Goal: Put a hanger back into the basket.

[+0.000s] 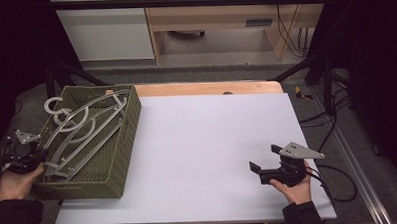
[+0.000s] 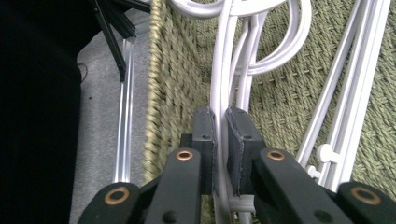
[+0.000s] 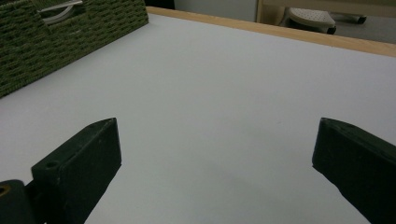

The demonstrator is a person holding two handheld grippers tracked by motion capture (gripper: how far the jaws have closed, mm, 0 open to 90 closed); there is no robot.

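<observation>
Hangers [image 1: 84, 128] lie tangled in basket [image 1: 119, 160] at tabletop's left edge; left gripper [image 2: 220, 140] clamps one's rod. Lifting could drag neighbours w/ it or tip basket. Right gripper [image 1: 264, 162] gapes wide, idle nr right edge.

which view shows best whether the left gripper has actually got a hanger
The left gripper view: the left gripper has its jaws closed on a white hanger bar. In the high view that gripper sits at the basket edge, grip unclear.

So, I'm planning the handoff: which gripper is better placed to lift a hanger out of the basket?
Left. The left gripper is already shut on a hanger in the basket; the right gripper sits open over the bare table.
</observation>
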